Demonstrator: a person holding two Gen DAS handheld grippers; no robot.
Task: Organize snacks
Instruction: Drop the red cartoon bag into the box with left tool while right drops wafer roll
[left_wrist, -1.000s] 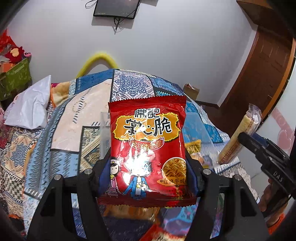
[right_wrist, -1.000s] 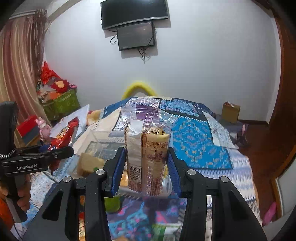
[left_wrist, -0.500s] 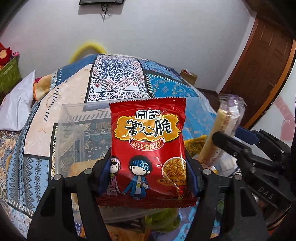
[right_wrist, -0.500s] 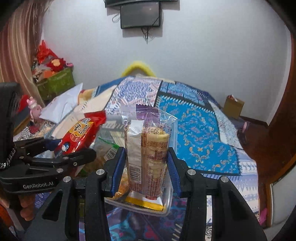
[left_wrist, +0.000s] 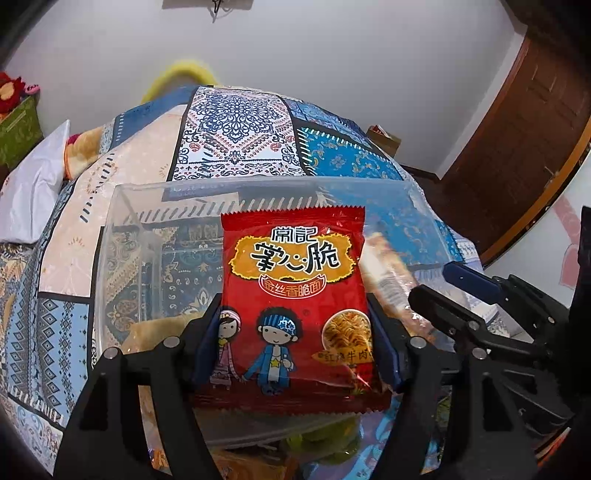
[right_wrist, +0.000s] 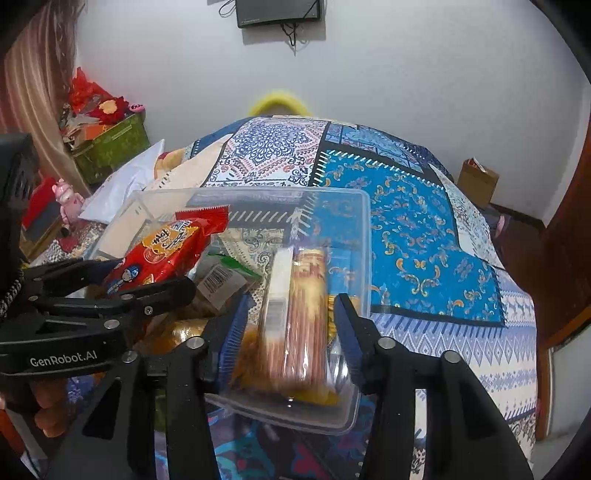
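Here I'm clamping my left gripper (left_wrist: 293, 341) on the upright red noodle packet (left_wrist: 295, 306), its long axis vertical (print facing me); my right gripper (right_wrist: 291, 332) is gripping the wafer pack (right_wrist: 299, 314), standing on end over the clear bin (right_wrist: 364, 236).

the biscuit pack (right_wrist: 297, 314) between the right gripper's (right_wrist: 291, 321) fingers is smeared by blur, so its print cannot be read, and whether the blue pads are touching it cannot be told. in the left wrist view most of the clear plastic bin's (left_wrist: 258, 184) contents are hidden behind the red noodle snack packet (left_wrist: 293, 306) (only yellowish and green scraps show). the wall-mounted screen (right_wrist: 279, 13) is cut off by the top edge.
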